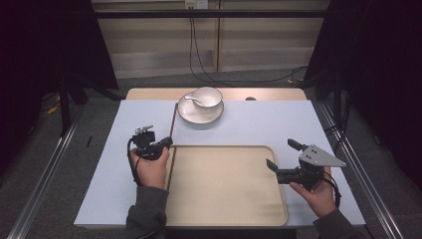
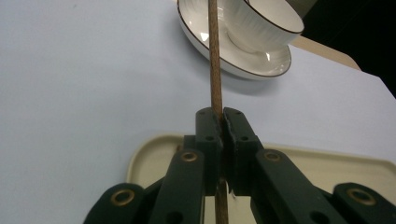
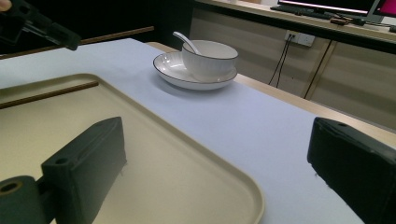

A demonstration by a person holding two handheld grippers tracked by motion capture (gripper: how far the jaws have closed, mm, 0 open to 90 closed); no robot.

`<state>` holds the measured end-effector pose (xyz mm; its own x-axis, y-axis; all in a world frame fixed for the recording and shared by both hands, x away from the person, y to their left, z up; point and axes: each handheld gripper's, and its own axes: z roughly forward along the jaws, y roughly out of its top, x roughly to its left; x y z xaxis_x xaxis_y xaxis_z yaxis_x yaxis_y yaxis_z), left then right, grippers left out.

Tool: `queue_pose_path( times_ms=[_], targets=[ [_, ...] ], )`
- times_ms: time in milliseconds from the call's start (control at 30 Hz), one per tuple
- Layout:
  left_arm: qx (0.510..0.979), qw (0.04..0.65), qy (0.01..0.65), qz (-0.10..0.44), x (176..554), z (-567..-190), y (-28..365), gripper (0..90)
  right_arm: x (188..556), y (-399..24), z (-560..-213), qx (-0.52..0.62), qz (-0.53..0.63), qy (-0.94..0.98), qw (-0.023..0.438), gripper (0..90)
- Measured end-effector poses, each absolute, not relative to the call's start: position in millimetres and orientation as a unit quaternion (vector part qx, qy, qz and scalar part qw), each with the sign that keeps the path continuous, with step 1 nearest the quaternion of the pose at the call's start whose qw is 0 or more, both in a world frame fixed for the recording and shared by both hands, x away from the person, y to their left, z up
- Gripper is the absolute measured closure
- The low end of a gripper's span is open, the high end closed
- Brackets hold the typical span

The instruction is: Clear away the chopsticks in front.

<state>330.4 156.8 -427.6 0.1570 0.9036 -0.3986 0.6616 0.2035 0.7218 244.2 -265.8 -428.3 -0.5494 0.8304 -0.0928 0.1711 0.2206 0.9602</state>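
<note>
We are looking down on a table covered by a pale blue mat [image 1: 249, 124], with a beige tray [image 1: 226, 186] lying at the near middle. At the far edge of the mat a white saucer [image 1: 200, 113] is sitting, and a white bowl [image 1: 207, 97] with a dark rim line is standing on it; a white spoon [image 1: 193, 100] is resting in the bowl with its handle leaning out to the left.

We are holding the left gripper [image 1: 166, 143] just over the tray's far left corner. Its jaws are pressing together on a thin brown chopstick [image 1: 173, 121], which is running from the jaws out toward the saucer and ending just beside the saucer's left rim. In the left gripper view the chopstick [image 2: 215, 60] is passing straight between the closed jaws, with the saucer [image 2: 243, 63] and bowl [image 2: 261, 23] beyond it.

A second brown stick [image 3: 46, 94] is lying inside the tray [image 3: 187, 163] along its left edge, seen in the right gripper view.

We are holding the right gripper [image 1: 281, 155] at the tray's right edge, its jaws spreading wide apart and gripping nothing. In the right gripper view the jaws are standing far apart, with the tray's rim and the mat between them, and the bowl [image 3: 209, 58] and spoon [image 3: 186, 42] farther off.
</note>
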Motion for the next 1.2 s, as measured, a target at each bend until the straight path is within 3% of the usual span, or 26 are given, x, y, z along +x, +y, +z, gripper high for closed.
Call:
queue_pose_path(
  times_ms=[533, 1200],
  targets=[
    [0.604, 0.462, 0.636, 0.132, 269, -440, 168, 85.4, 244, -265, -428, 0.346, 0.512, 0.717, 0.323, 3.9],
    [0.631, 0.441, 0.630, 0.105, 230, -455, 161, 85.4, 244, -264, -429, 0.345, 0.509, 0.720, 0.322, 4.0]
  ],
)
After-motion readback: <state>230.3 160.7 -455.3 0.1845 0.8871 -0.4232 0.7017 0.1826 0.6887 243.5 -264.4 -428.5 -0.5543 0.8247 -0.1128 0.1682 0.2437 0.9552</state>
